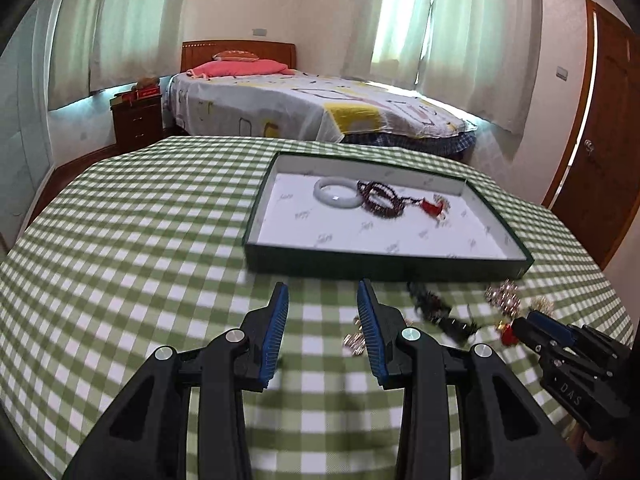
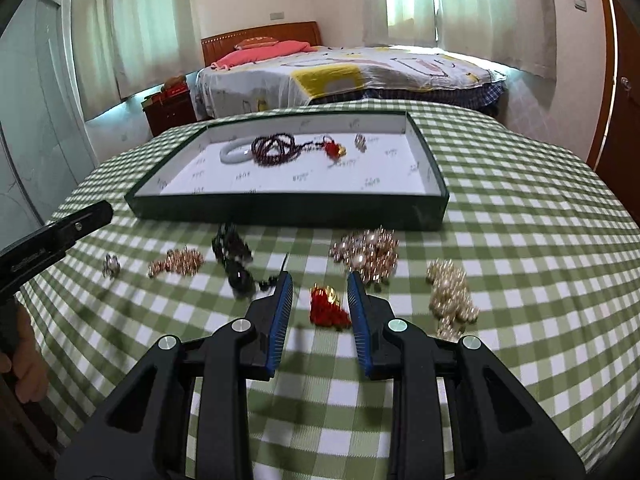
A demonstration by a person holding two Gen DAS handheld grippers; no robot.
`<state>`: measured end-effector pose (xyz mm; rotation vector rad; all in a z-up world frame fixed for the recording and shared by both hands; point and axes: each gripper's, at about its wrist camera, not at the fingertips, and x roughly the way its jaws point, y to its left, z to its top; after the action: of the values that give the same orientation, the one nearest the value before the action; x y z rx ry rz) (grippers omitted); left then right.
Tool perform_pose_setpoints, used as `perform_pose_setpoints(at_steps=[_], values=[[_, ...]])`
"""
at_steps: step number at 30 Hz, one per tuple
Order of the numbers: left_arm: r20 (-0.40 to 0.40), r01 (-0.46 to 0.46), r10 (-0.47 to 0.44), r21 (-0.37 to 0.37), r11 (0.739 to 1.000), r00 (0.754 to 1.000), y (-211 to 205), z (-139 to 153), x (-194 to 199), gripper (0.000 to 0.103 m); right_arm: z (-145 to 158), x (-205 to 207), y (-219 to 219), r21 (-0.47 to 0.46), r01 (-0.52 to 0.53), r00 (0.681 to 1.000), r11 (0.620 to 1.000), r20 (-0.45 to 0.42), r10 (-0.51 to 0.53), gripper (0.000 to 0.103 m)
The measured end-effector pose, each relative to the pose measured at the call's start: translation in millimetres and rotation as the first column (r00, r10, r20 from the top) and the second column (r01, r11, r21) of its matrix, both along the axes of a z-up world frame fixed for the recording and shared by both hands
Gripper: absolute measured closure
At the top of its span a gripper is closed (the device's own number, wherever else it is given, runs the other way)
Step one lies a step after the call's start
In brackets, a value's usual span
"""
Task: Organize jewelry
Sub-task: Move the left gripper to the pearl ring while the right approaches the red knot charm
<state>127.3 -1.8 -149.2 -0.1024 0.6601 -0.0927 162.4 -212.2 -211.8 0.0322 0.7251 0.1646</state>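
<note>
Between right tongs (image 2: 320,296), red ornament (image 2: 329,306) lengthwise.

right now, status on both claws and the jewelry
Left claw open, empty. Right claw open, straddling red ornament, not gripped. White bangle, dark beads in tray. Path unobstructed.

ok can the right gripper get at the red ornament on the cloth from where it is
Probably yes. The right gripper is open, with the red ornament lying on the checked cloth right between its fingers. Nothing sits in the gap; the black beads and pearl piece lie off to either side.
</note>
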Motion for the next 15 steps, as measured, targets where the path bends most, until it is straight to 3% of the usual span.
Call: perform_pose_setpoints(at_steps=[12,15], values=[[-0.067,-0.037,0.036,-0.003,0.999,0.997,13.1,-18.4,-7.7,0.067,-12.4,8.3,1.8,-0.021,-0.002,0.999,1.000,-0.042,0.002,0.075],[-0.073,-0.040,0.039,-0.003,0.999,0.997,15.2,-19.9,-8.6,0.067,-12.5,7.6,0.7,-0.028,0.004,0.999,1.000,-0.039,-0.005,0.081]])
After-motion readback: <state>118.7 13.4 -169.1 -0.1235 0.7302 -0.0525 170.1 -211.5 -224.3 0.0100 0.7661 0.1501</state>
